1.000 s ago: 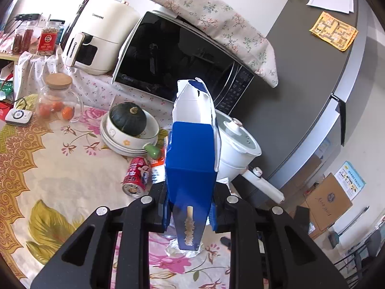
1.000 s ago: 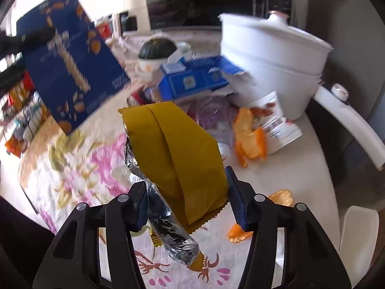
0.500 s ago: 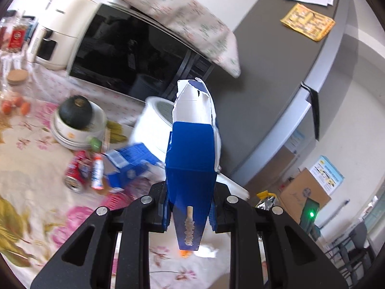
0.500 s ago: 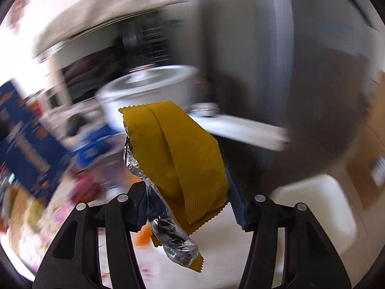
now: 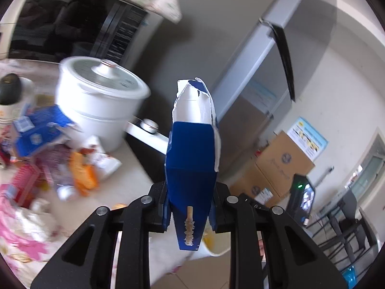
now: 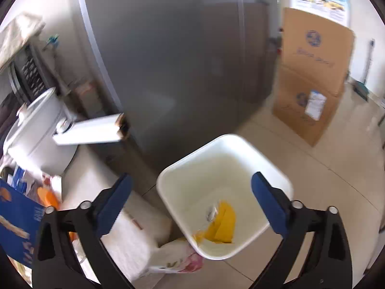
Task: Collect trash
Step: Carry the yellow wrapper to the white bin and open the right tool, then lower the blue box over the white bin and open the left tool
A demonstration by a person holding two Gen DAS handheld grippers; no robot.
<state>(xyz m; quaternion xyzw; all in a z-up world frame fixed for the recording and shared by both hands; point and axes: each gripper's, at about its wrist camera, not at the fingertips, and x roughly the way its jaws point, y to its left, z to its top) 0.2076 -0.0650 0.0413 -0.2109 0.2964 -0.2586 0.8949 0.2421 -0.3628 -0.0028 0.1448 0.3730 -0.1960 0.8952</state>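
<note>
Gripping blue carton (image 5: pixel 191 168) w/ left hand-held gripper (image 5: pixel 190 208); right (image 6: pixel 191 198) open.

Below my spread right jaws the white bin (image 6: pixel 225 192) stands open-mouthed, only a yellow wrapper (image 6: pixel 222 226) lying in it. The fridge (image 6: pixel 182 48) walls off the space behind; the bench (image 6: pixel 134 231) edge crowds its left. Floor (image 6: pixel 336 173) to the right lies free.

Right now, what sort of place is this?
Likely a home kitchen or dining corner: a microwave behind a white electric pot, a tall grey refrigerator, and a white bin on tiled floor.
</note>
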